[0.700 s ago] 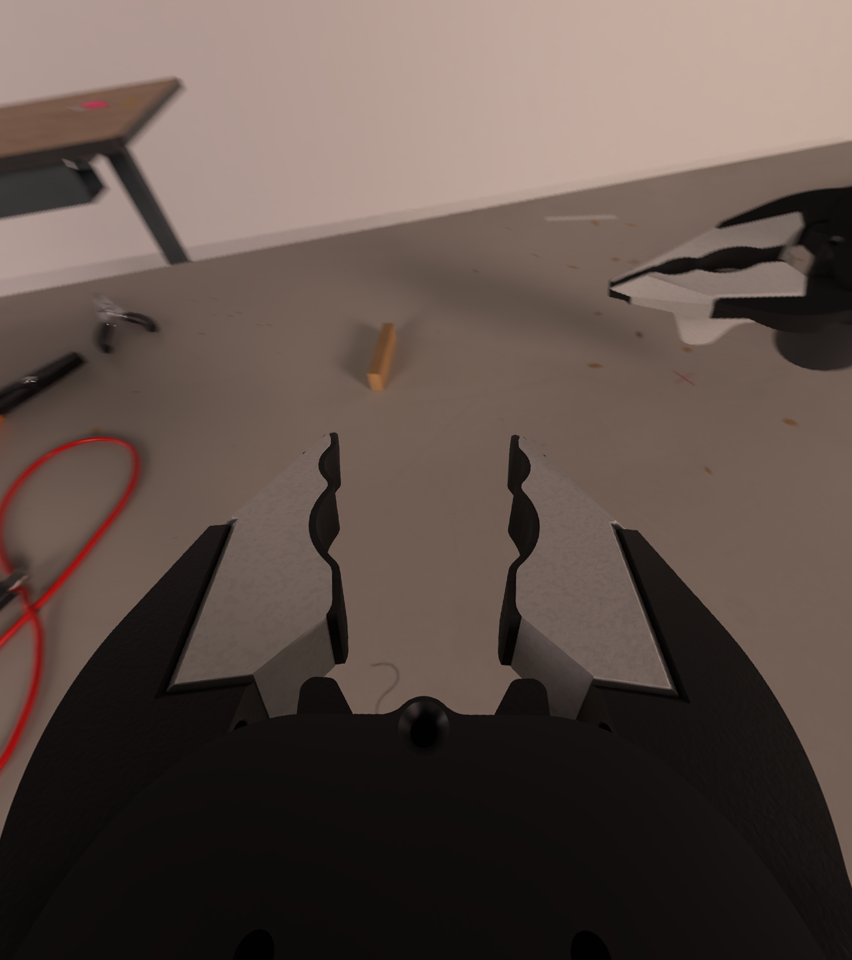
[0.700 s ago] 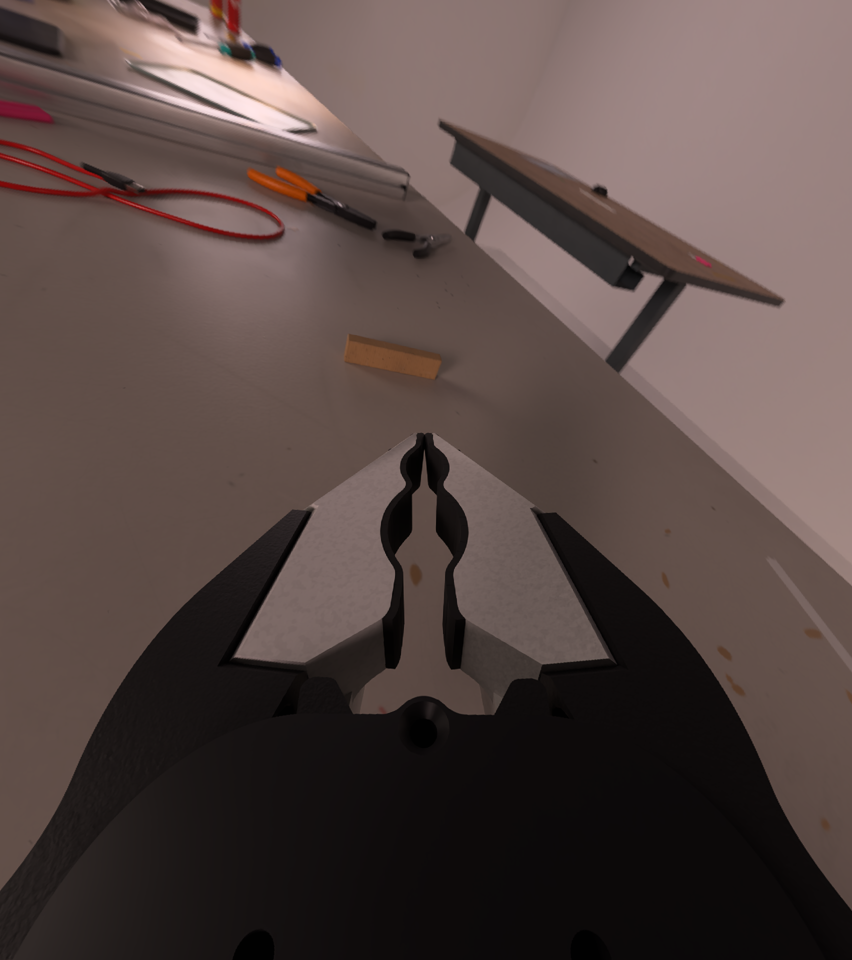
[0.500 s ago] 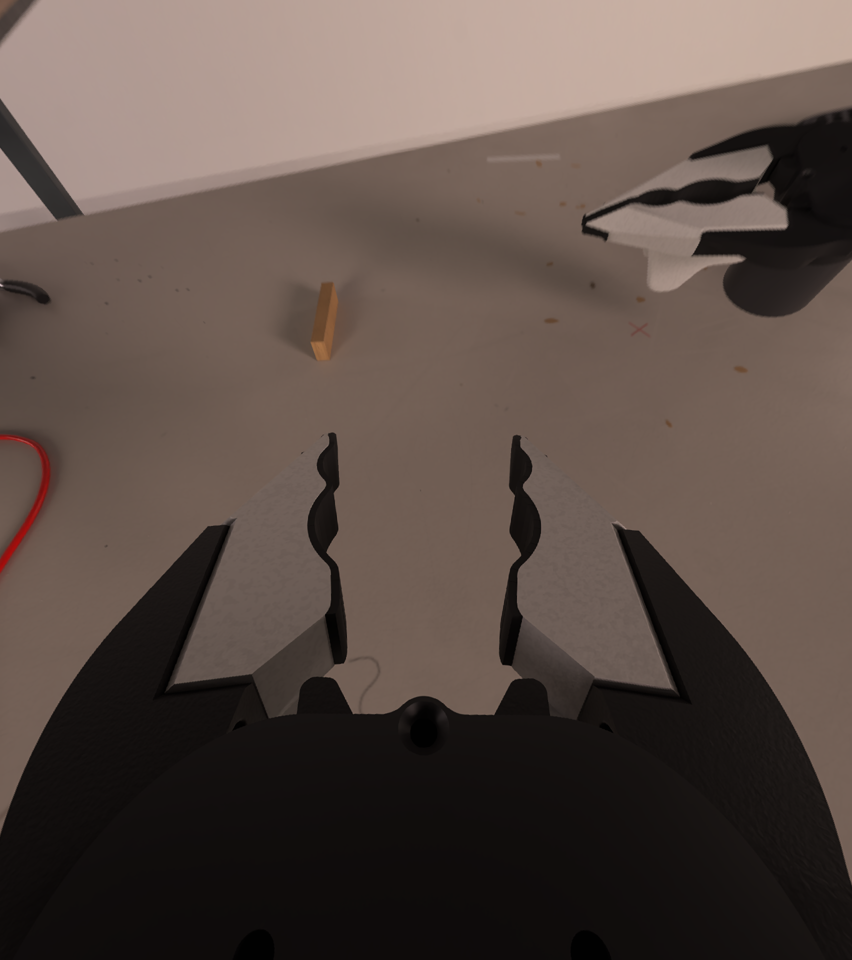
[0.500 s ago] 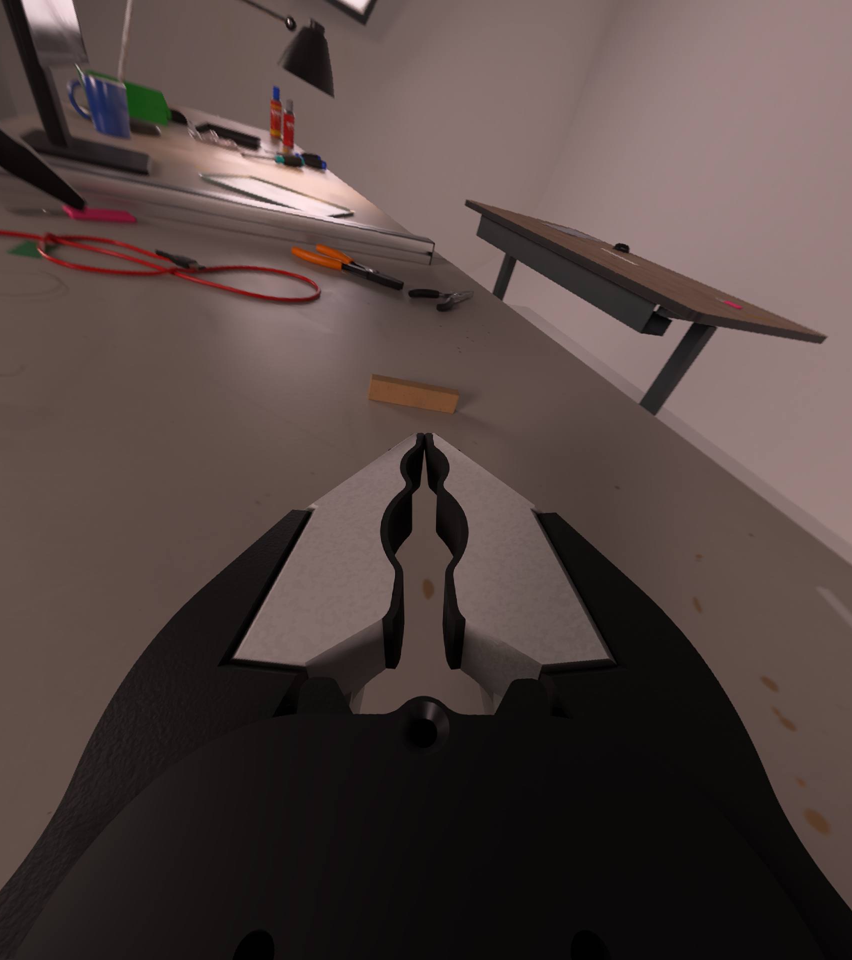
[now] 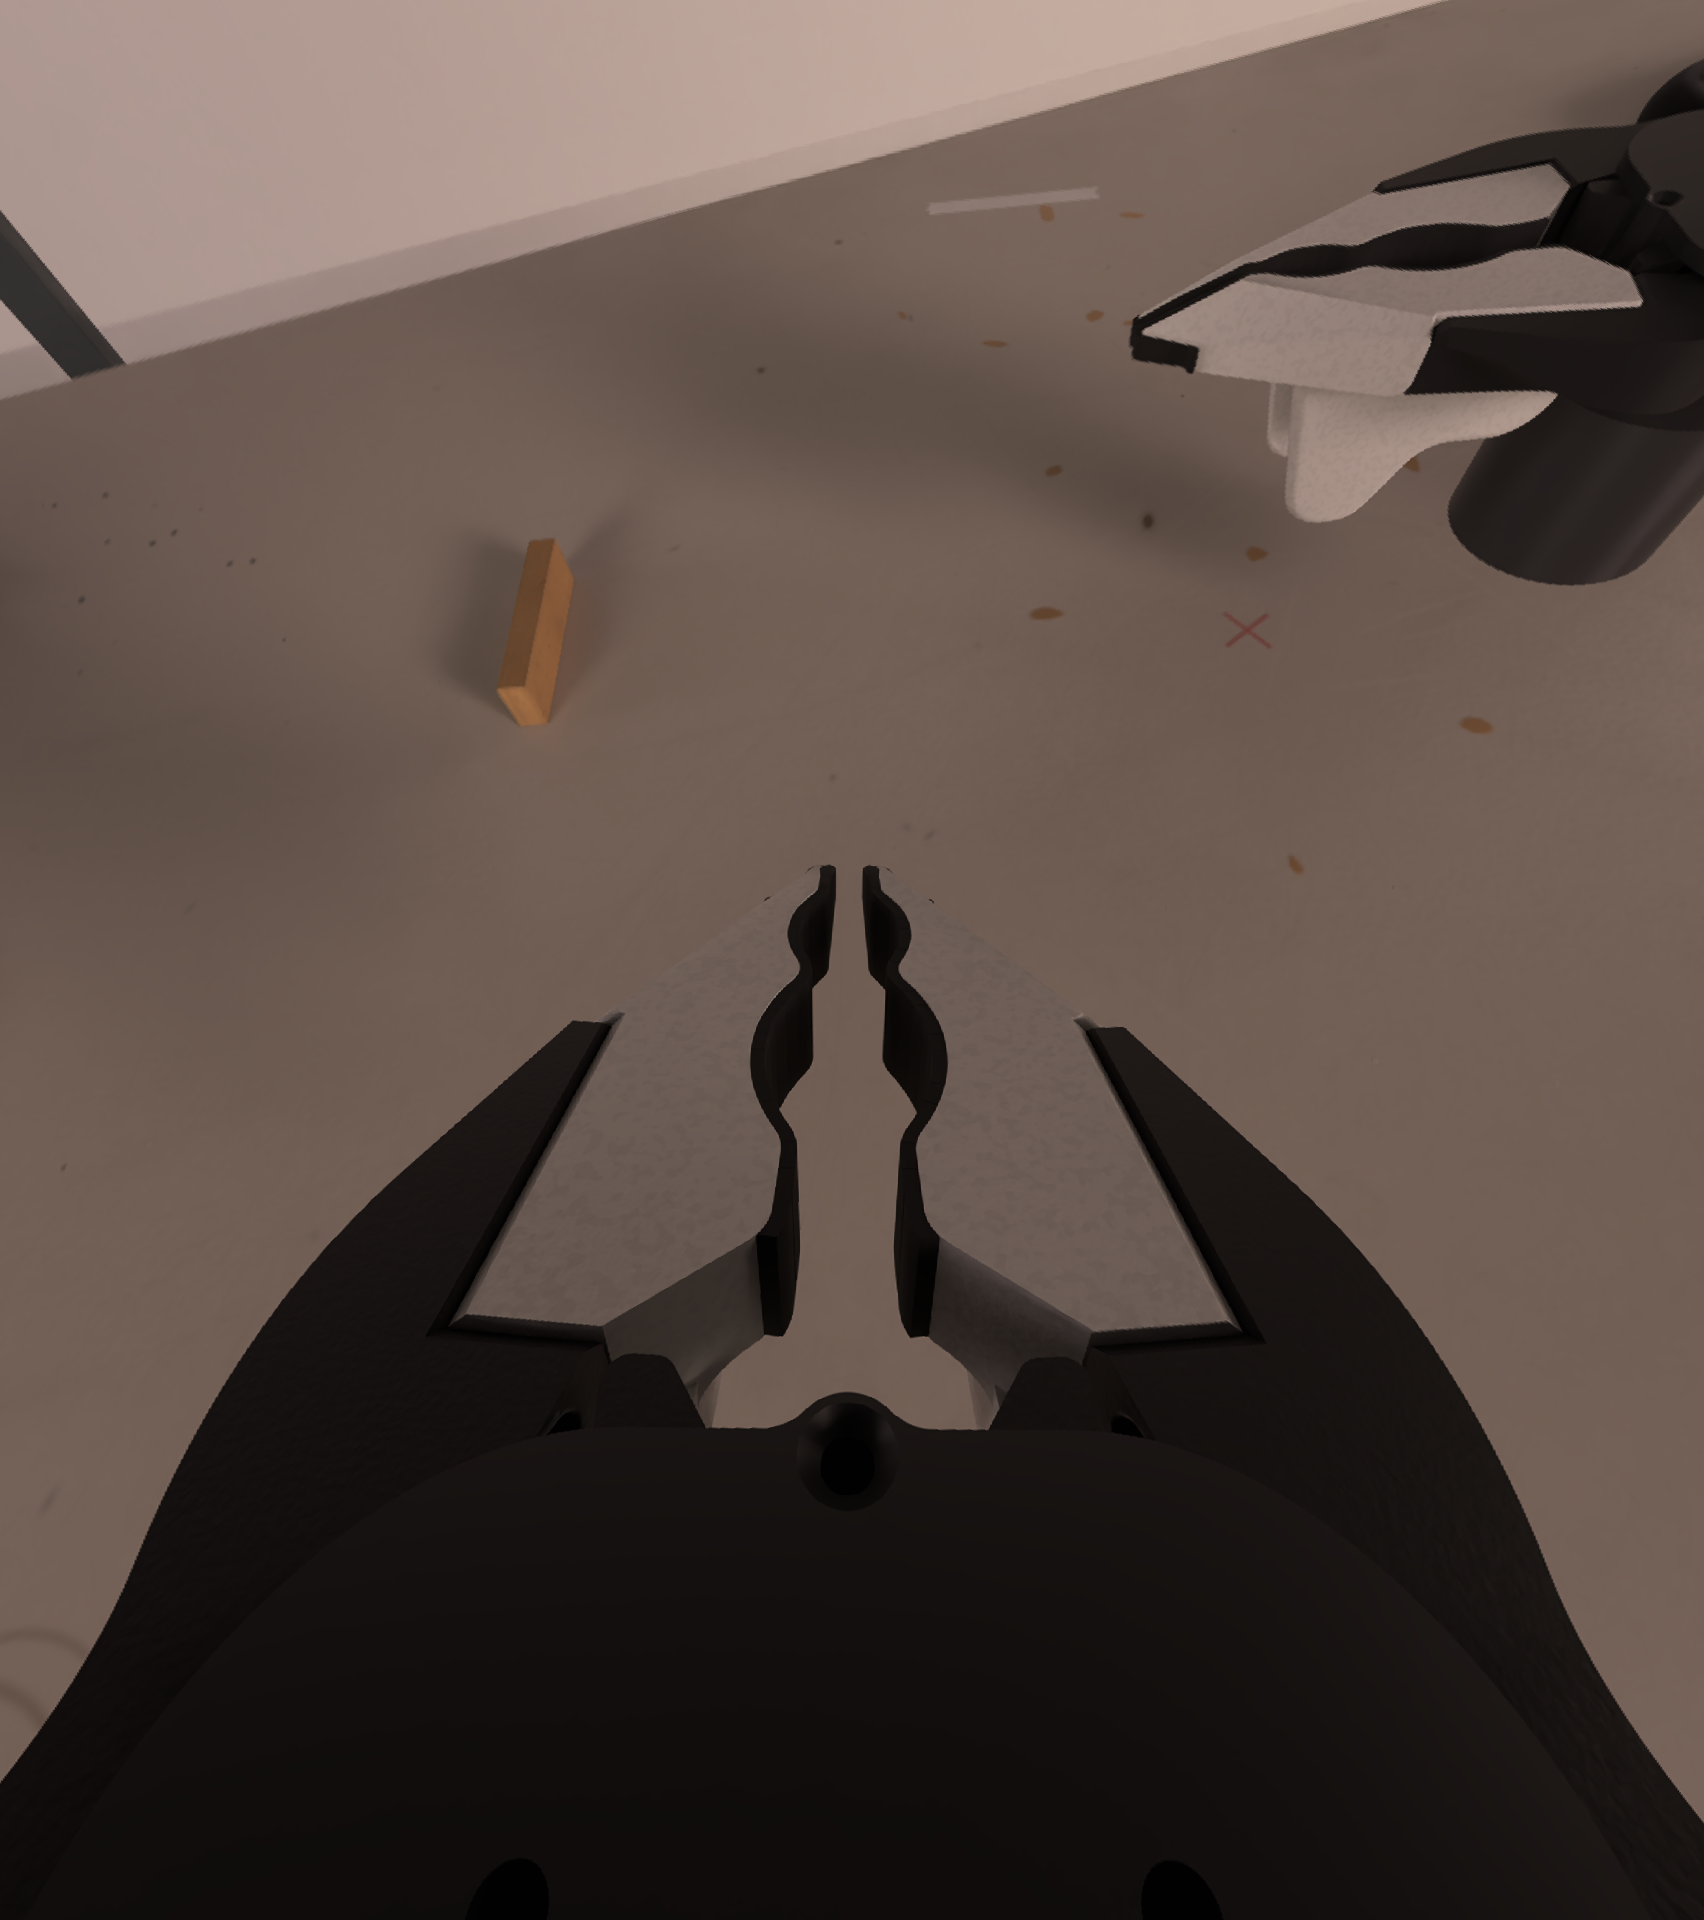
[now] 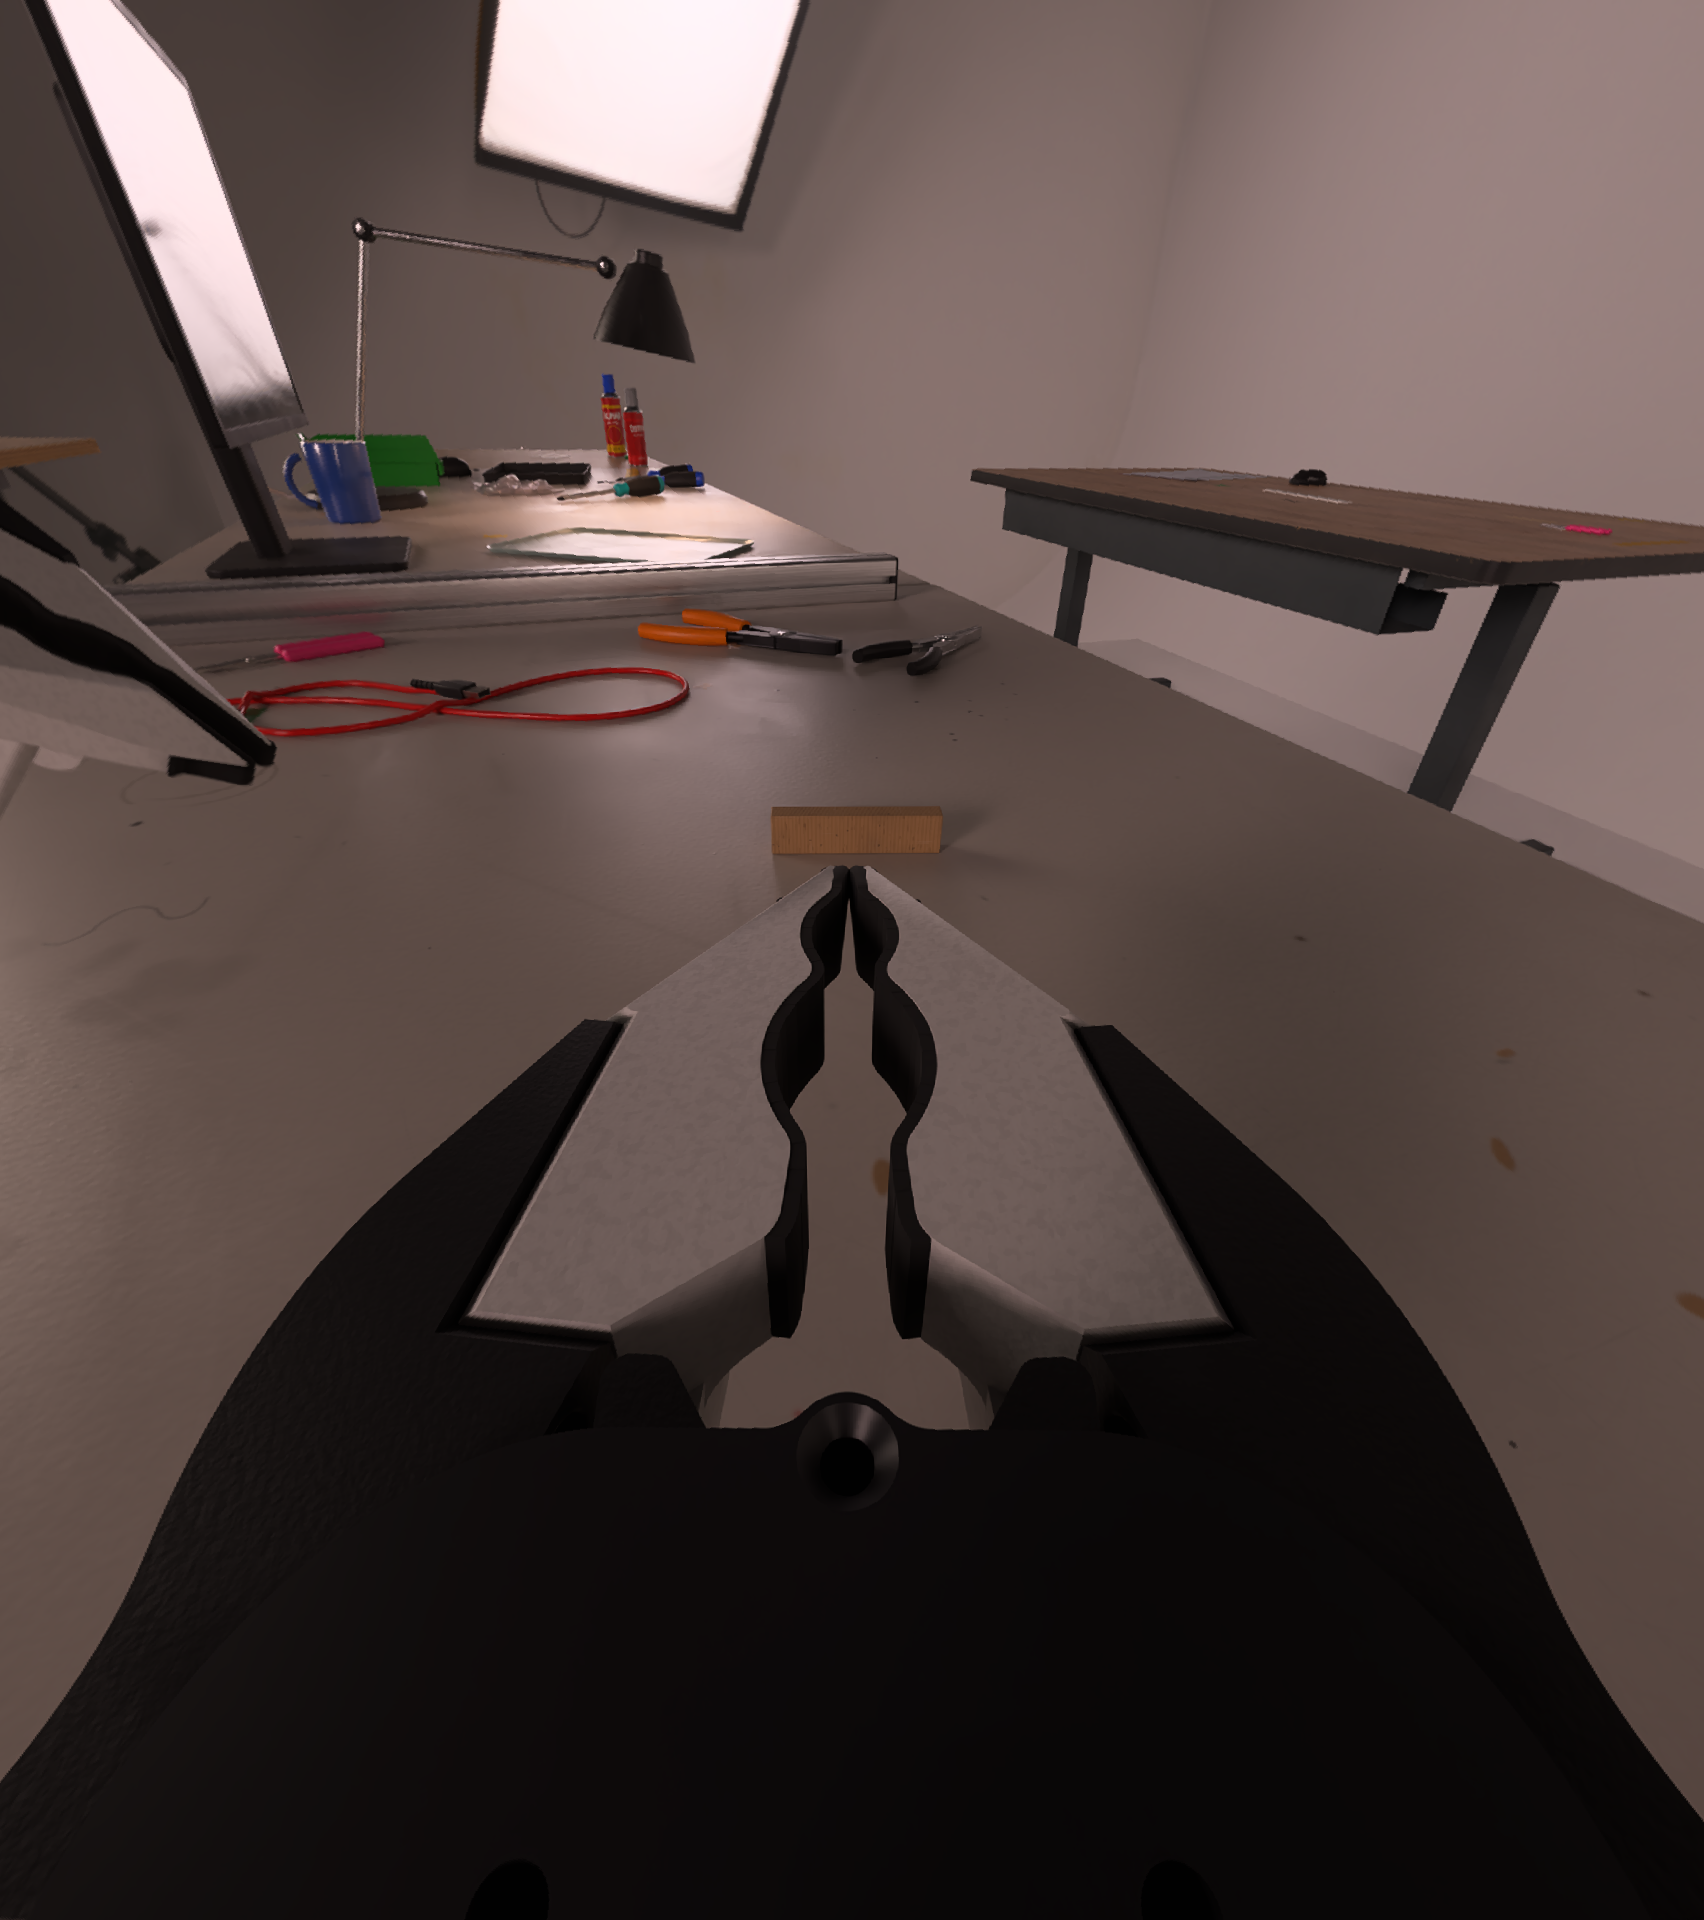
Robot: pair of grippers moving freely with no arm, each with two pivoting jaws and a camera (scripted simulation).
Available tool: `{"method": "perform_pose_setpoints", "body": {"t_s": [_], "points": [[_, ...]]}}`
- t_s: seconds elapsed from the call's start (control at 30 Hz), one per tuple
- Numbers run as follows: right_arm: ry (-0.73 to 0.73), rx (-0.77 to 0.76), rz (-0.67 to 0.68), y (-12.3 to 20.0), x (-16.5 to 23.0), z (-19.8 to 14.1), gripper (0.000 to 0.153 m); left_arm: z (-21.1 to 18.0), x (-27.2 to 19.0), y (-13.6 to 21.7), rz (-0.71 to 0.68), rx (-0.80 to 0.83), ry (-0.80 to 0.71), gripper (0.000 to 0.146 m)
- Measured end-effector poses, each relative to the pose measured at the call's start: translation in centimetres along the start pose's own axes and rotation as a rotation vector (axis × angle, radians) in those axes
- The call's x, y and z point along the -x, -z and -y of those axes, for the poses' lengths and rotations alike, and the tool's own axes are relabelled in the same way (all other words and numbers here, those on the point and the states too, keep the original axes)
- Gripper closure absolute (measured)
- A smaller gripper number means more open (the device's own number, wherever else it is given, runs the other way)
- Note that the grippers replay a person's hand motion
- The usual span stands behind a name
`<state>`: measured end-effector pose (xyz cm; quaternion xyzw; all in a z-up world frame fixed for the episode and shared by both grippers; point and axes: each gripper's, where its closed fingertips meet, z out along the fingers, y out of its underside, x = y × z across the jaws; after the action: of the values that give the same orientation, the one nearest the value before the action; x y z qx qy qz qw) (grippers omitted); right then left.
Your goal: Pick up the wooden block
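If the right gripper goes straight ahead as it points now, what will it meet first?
Most likely the wooden block: it lies broadside just past the shut tips of the right gripper, centred on their line. How far apart they are is unclear from this low view.

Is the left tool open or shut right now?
Shut. The left tool shows only a sliver of gap at its tips and holds nothing; the wooden block lies apart on the table.

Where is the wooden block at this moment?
The wooden block lies on the grey table, just beyond the right gripper in the right wrist view; in the left wrist view it sits upper left of the left gripper.
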<state>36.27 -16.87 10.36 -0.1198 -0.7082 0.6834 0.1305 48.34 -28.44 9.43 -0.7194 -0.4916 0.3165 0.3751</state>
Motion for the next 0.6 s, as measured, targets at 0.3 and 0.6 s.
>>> {"method": "perform_pose_setpoints", "body": {"t_s": [0.3, 0.6], "points": [[-0.024, -0.024, -0.026, 0.5, -0.9, 0.2, 0.153, 2.9, 0.3, -0.6, 0.085, -0.047, -0.089, 0.106], [-0.017, -0.076, -0.051, 1.3, -1.3, 1.0, 0.153, 9.4, 6.3, -7.2, -0.132, 0.27, -0.093, 0.112]]}}
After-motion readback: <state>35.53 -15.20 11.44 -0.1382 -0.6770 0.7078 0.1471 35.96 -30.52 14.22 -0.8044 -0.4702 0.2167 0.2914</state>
